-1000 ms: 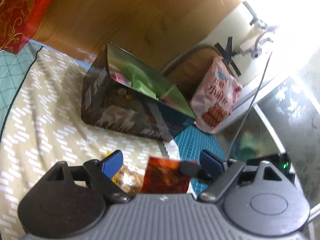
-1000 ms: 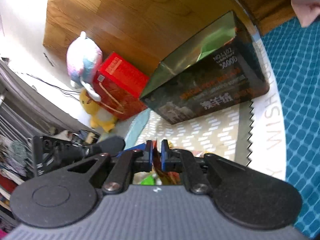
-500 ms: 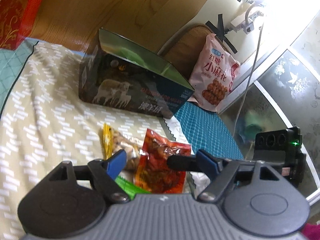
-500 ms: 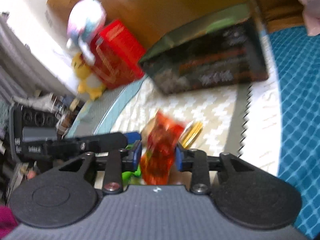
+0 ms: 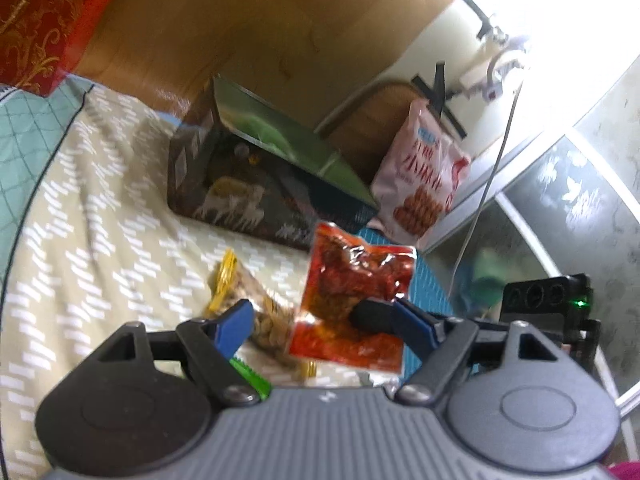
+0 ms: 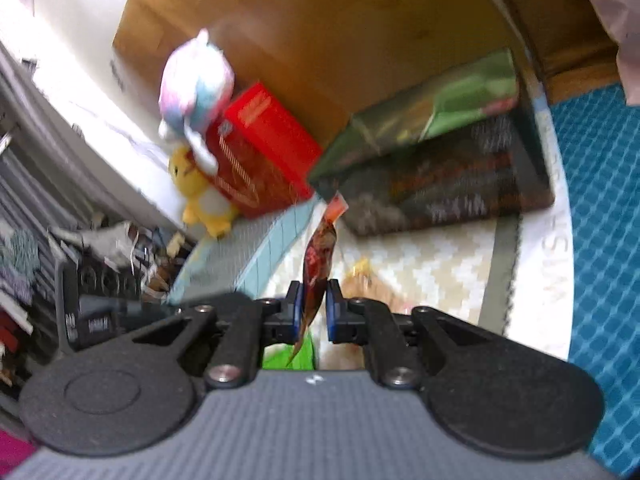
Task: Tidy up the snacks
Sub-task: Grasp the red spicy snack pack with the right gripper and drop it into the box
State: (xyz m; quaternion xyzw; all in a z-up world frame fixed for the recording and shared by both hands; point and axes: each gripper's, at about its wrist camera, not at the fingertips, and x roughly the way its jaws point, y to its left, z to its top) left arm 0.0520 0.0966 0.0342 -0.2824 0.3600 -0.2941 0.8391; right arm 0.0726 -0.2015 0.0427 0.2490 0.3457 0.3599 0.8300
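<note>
A red snack packet point(image 5: 352, 280) hangs above the patterned bedspread point(image 5: 100, 248), pinched near its lower edge by my right gripper's dark fingertips point(image 5: 370, 314), which reach in from the right. In the right wrist view my right gripper point(image 6: 316, 308) is shut on that packet point(image 6: 320, 248), seen edge-on. My left gripper point(image 5: 324, 322) stands open; its blue pads point(image 5: 236, 324) do not touch the packet. A clear packet of nuts with yellow ends point(image 5: 256, 308) and a green packet point(image 5: 250, 374) lie under it. The dark open box point(image 5: 256, 192) sits beyond, its green lining showing.
A pink snack bag point(image 5: 424, 184) leans right of the box. A red gift box point(image 6: 260, 152) and two plush toys point(image 6: 196, 84) stand at the far left against the wooden headboard point(image 5: 260, 28). A teal quilt point(image 6: 600, 240) covers the right side. A glass-topped table point(image 5: 560, 216) lies beyond the bed's edge.
The right gripper opened around the red packet, closed on it and lifted it off the bedspread; it now hangs edge-on. The left gripper shifted slightly and stayed open.
</note>
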